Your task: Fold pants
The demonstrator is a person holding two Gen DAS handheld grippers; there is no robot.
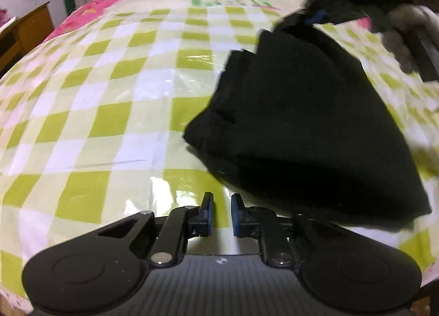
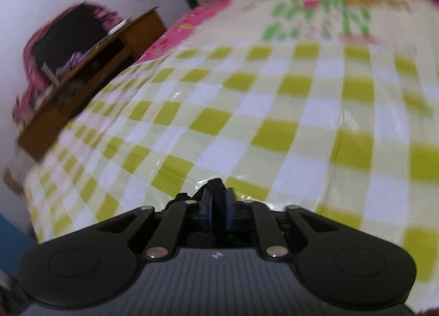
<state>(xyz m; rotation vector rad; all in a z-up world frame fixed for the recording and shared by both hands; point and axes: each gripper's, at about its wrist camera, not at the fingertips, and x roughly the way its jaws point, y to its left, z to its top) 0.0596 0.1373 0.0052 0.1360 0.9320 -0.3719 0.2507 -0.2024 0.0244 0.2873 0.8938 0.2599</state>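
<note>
So there's one pair of black fabric pants [image 1: 315, 124], bunched and hanging over the right side of the glossy green-and-white checked tablecloth [image 1: 109, 96]. Two grippers: the left gripper [image 1: 221, 202] has its jaws nearly together, nothing between them; the right gripper [image 2: 218, 195] is clenched on a pinch of black cloth. Loads of bare cloth toward the left edge.

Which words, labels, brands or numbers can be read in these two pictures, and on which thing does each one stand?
No text can be read.
Tablecloth: green and pink printed shapes at its far end, perhaps lettering, too blurred to read.
Left gripper: small white logo mark on its body, a symbol, no letters.
Right gripper: the same mark, no letters.
Black pants: no label visible.
</note>
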